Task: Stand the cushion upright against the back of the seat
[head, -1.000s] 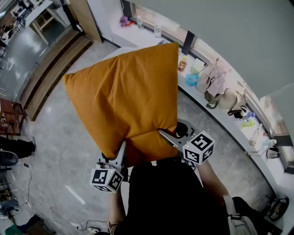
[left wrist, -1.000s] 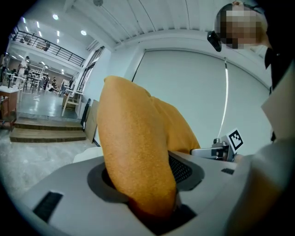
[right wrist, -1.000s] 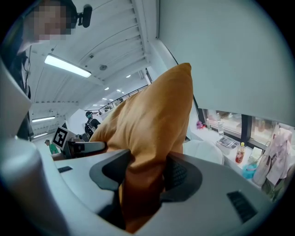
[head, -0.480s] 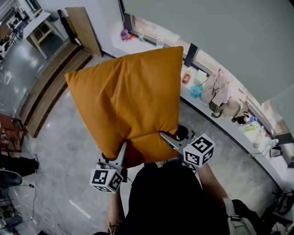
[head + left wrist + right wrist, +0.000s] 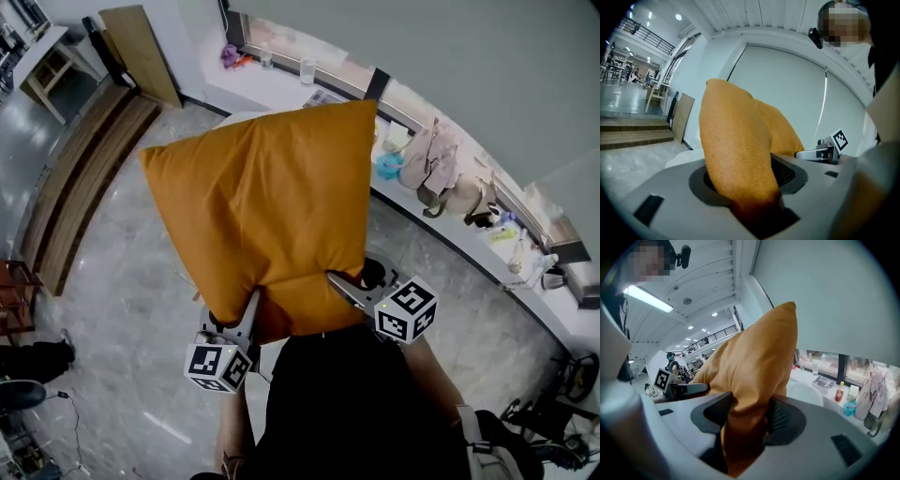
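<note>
A large orange cushion (image 5: 267, 206) hangs in the air in front of me, held by its near edge with one corner pointing up. My left gripper (image 5: 249, 312) is shut on its lower left part, and the cushion (image 5: 736, 150) fills the space between those jaws. My right gripper (image 5: 339, 286) is shut on the lower right part, where the cushion (image 5: 754, 376) is pinched between the pads. A pale seat (image 5: 806, 393) shows just beyond the cushion in the right gripper view; in the head view the cushion hides it.
A long white counter (image 5: 450, 225) runs along the windowed wall at the right, with bags (image 5: 441, 178), bottles and cups on it. Wooden steps (image 5: 70, 192) and a leaning board (image 5: 131, 42) stand at the left. Grey marble floor lies below.
Both grippers and the cushion have shifted across the room together; the counter and steps have slid in the head view. The grip on the cushion is the same.
</note>
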A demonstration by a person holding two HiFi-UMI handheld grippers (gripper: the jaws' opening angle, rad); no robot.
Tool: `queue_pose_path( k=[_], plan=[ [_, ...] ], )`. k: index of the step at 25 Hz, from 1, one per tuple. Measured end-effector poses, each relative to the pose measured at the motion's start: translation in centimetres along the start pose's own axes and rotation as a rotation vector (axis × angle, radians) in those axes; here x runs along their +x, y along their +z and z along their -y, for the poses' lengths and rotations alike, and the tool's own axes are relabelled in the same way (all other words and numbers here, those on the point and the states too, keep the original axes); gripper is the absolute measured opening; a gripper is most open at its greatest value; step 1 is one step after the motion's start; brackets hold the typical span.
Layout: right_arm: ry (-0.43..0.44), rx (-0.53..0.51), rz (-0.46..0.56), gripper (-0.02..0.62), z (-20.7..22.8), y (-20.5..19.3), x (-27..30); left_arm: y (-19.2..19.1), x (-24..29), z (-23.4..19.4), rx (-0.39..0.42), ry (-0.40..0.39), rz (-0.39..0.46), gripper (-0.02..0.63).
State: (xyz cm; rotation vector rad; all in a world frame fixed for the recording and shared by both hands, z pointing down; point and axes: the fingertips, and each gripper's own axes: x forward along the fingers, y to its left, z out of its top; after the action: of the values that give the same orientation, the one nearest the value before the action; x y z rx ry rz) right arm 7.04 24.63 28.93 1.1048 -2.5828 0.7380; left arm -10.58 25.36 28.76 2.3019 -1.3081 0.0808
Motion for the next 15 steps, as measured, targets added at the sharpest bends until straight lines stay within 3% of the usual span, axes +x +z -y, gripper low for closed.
queue_pose_path(
  k=[6,15],
  plan=[
    [-0.023,0.016,-0.007,0.227,1.7,0.5,0.6,0.1,2.3,-0.5,-0.013,-0.024,-0.024,0.252],
    [0.062,-0.008,0.007,0.227,5.0,4.0,4.9,3.1,5.6,-2.7,-0.009,0.062,-0.003,0.258]
  ],
)
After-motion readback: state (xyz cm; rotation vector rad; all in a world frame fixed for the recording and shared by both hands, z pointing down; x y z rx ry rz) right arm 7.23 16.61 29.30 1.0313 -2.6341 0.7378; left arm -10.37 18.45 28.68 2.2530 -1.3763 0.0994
